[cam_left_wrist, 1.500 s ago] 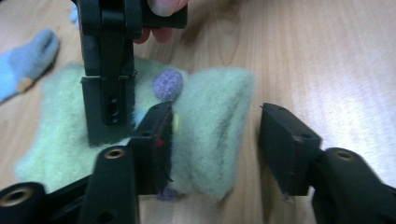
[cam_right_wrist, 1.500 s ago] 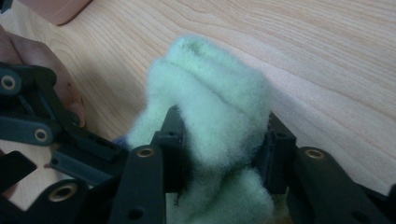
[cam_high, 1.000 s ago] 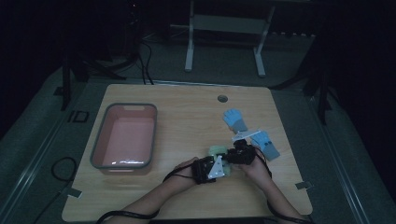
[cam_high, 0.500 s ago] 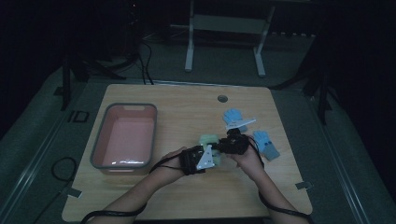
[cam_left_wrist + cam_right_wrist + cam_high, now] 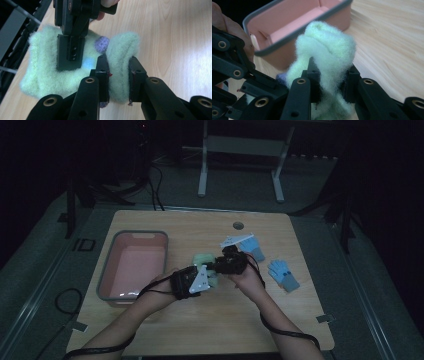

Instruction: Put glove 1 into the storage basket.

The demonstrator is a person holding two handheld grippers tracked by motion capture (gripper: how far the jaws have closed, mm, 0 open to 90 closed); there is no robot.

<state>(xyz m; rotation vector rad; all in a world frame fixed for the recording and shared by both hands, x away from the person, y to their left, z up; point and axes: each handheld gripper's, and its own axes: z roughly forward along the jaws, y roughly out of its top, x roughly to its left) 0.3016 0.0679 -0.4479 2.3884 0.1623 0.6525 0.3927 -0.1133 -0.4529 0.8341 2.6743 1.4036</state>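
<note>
Wooden table; unlabelled pale-green fuzzy glove in both hand-held grippers.

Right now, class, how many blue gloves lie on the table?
2: one glove beyond the right gripper, partly hidden by its plate; another glove to its right. More may be hidden.

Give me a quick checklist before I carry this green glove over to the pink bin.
1. Left claw shut on the green glove: ok, both pads press a fold of it.
2. Right claw shut on the glove: ok, fluff bunched between its pads.
3. Glove off the table: cannot tell in the dim high view.
4. Bin open and free: ok, nothing seen inside.
5. Path to the bin free: ok, bare table lies between.
6. Blue gloves out of the way: ok, they lie on the far side from the bin.
</note>
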